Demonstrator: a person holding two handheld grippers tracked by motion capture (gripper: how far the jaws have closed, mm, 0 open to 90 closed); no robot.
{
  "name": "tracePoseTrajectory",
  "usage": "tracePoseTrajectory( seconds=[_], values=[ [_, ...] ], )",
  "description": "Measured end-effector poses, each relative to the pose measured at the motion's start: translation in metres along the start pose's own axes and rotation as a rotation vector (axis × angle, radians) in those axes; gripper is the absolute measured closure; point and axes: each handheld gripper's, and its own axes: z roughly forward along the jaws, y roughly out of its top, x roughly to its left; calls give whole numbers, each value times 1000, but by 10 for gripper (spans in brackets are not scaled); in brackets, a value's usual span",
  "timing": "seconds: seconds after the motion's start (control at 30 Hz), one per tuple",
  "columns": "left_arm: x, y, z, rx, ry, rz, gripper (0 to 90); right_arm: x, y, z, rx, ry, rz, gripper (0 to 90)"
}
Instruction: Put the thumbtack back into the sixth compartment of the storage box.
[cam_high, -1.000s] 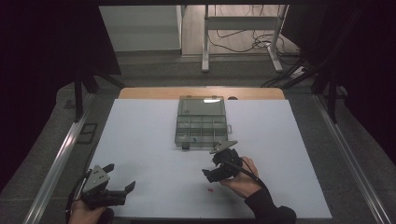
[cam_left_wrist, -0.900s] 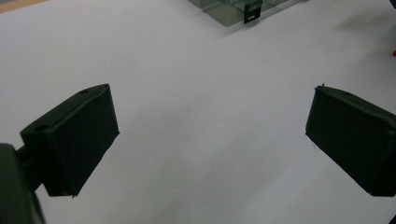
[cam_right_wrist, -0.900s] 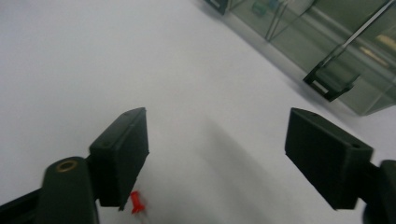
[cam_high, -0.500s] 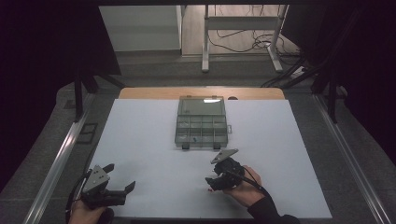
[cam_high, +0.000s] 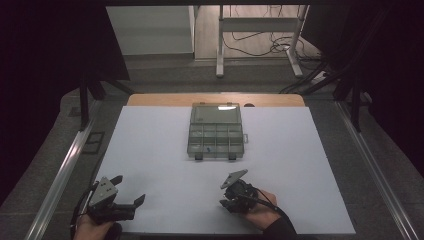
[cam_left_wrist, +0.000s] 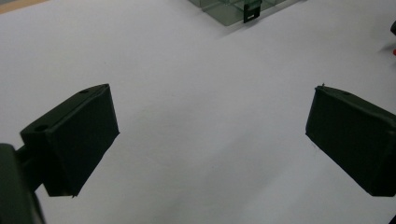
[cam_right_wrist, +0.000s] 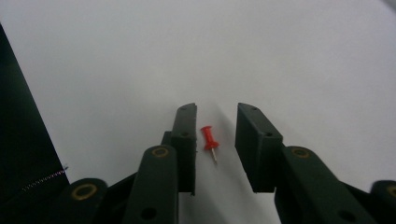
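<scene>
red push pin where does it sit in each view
high view: covered by the right gripper, low and right of centre.
left gripper view: probably the red push pin, a speck at the right edge.
right gripper view: red push pin between the jaws, untouched; they have just been closing.
shared landmark: the white sheet.

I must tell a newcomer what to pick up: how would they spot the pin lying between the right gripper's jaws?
On the white table sheet, nearer the person than the clear plastic compartment box, look at the right gripper. Between its jaws, not yet pinched, lies a small red plastic-headed pushpin, the sheet's sole red item.
</scene>
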Motion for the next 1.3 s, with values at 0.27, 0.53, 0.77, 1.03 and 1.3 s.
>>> tracePoseTrajectory(
  seconds=[0.27, 0.53, 0.77, 1.03, 1.3],
  values=[
    [0, 0, 0, 1, 1, 2, 30, 3, -2, 5, 41, -8, -10, 830],
    [0, 0, 0, 2, 1, 5, 30, -3, -1, 2, 6, -15, 16, 832],
    [0, 0, 0, 3, 2, 8, 30, -8, 1, -3, -32, -18, 48, 832],
    [0, 0, 1, 4, 1, 9, 30, -14, 3, -8, -73, -27, 78, 831],
    [-1, 0, 1, 5, 1, 12, 30, -19, 6, -9, -113, -39, 97, 831]
  ],
)
